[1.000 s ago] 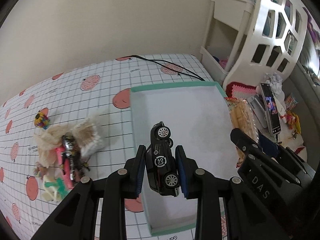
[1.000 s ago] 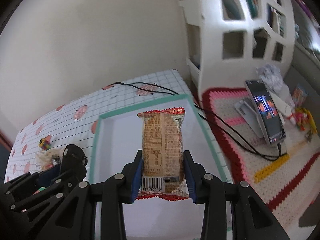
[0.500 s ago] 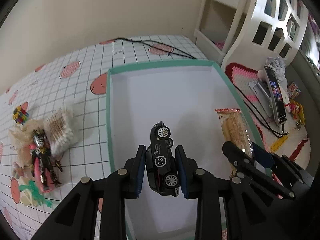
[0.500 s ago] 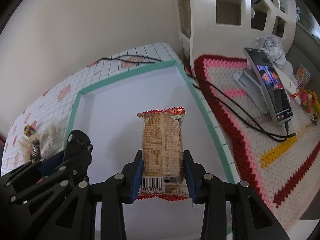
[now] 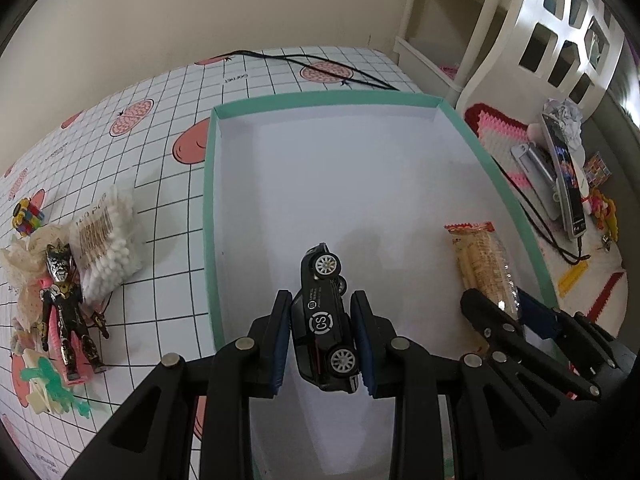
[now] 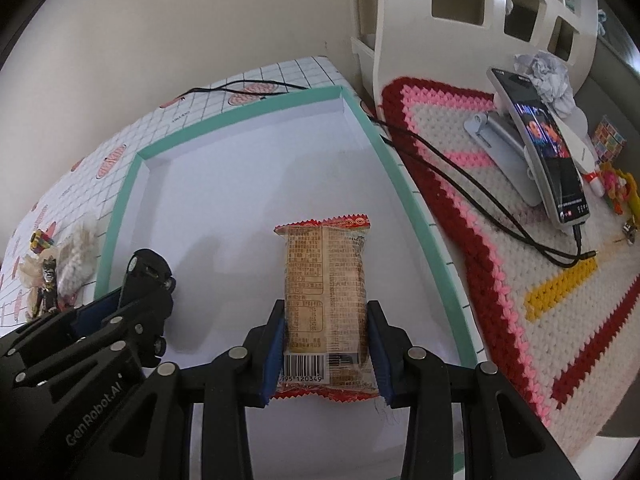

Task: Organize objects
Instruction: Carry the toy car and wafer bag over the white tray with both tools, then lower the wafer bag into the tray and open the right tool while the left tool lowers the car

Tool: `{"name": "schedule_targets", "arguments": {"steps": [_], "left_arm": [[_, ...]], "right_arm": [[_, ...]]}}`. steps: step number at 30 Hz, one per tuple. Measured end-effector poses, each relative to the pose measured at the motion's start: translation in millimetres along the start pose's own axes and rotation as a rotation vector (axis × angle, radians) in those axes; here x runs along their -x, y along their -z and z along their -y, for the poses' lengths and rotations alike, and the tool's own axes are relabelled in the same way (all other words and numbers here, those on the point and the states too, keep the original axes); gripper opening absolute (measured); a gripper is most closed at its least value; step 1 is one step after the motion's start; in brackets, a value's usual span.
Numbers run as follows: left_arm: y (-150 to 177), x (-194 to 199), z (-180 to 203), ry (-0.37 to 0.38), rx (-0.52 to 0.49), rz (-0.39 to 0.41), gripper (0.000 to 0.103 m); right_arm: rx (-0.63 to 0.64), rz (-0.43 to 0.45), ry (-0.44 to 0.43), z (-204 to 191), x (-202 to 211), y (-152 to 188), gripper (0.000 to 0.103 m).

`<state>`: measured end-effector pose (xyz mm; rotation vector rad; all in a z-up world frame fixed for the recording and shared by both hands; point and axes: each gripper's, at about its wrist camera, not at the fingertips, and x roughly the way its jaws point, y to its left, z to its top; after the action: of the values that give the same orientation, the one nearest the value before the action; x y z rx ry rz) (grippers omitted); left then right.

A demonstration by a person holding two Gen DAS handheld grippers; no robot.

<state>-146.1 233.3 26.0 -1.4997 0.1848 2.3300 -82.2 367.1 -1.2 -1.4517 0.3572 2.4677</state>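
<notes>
Both grippers over the tray (image 5: 208, 216) | we're pinching toy car (image 5: 325, 320) in left gripper (image 5: 322, 338) | pinching snack pack (image 6: 326, 300) in right gripper (image 6: 326, 346) | tray floor ahead lying bare to its rim

From my remote station I read both fisheye views as evenly lit by soft, diffuse daylight, with faint grey shadows on the white floor of the box (image 5: 360, 184), no strong glare, sharp central focus, and heavy barrel distortion with dark vignetting at the corners.
</notes>
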Motion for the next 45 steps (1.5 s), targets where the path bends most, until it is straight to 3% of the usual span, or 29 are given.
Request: {"name": "schedule_targets", "arguments": {"steps": [19, 36, 39, 41, 45], "left_arm": [[-2.3, 0.6, -0.6, 0.015, -0.010, -0.018, 0.031], [-10.3, 32.0, -13.3, 0.028, -0.002, 0.027, 0.032], [-12.3, 38.7, -18.0, 0.021, -0.001, 0.042, 0.036], [-12.8, 42.1, -21.9, 0.015, 0.004, 0.052, 0.043], [-13.2, 42.5, -29.8, 0.008, 0.015, 0.048, 0.045]], "right_arm": [[0.009, -0.006, 0.041, -1.4, 0.3, 0.1, 0.042], [0.013, 0.037, 0.049, -3.4, 18.6, -3.6, 0.046], [0.016, 0.058, 0.052, -6.0, 25.5, -5.6, 0.046], [0.015, 0.068, 0.049, -7.9, 29.1, -7.0, 0.046], [0.021, 0.069, 0.046, -11.1, 29.2, -6.9, 0.046]]}}
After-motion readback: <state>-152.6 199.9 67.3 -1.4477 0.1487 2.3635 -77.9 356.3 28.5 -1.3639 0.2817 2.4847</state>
